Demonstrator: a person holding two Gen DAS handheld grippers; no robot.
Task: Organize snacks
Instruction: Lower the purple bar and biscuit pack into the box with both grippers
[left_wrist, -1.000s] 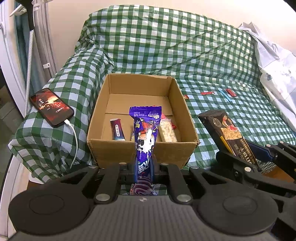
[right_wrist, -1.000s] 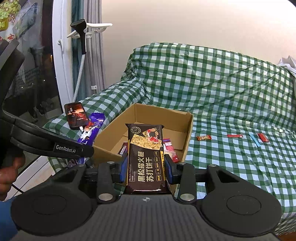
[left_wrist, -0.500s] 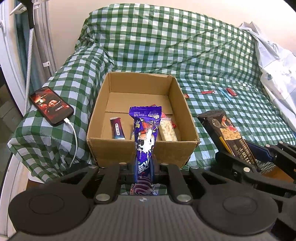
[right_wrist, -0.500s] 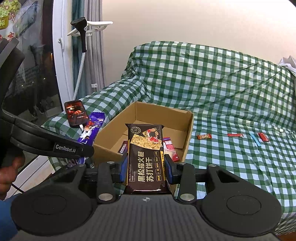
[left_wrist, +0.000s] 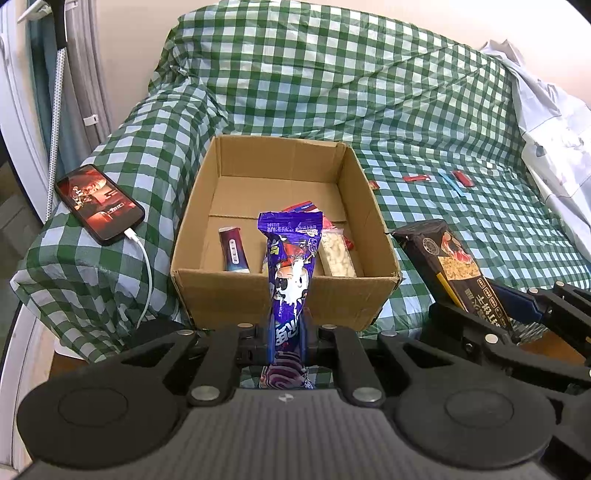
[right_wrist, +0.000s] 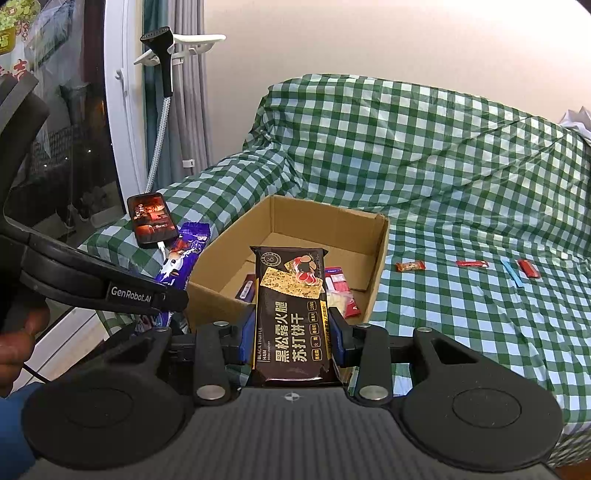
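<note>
Purple packet (left_wrist: 291, 273): gripped upright in my left gripper (left_wrist: 286, 334), jaws clamped tight on its lower part; its top stands in front of the near wall of the box, outside it.
Black cracker pack (right_wrist: 291, 317): gripped upright in my right gripper (right_wrist: 291, 339), jaws closed on both long edges; it stands on the near side of the box, not in it.
Cardboard box (left_wrist: 373, 221): open-topped, flaps absent from view, resting on the sofa seat. Inside, near the front wall: a dark red stick pack (left_wrist: 233, 249), a clear bag of pale pieces (left_wrist: 337, 254) and a red wrapper partly hidden behind the purple packet.
Loose snacks on seat: four small items to the right of the box, well apart from it: an orange-red candy (right_wrist: 410, 266), a red stick (right_wrist: 472, 263), a blue strip (right_wrist: 512, 274) and a red piece (right_wrist: 528, 268).
Surface: a sofa under a green-and-white checked cover (left_wrist: 369, 92), wrinkled over back and armrest.
Armrest: a phone (left_wrist: 99, 199) lies on it, screen lit, with a white cable (left_wrist: 146, 273) plugged in and hanging down the side.
Far right: a white cloth (left_wrist: 554, 122) draped over the sofa end.
Room: plain cream wall (right_wrist: 369, 40) behind; a window frame with grey curtain (right_wrist: 181, 110) to the left; a black-headed wand on a white wall holder (right_wrist: 162, 48) beside it.
Person: a hand (right_wrist: 18, 343) and blue sleeve at the left edge of the right view.
</note>
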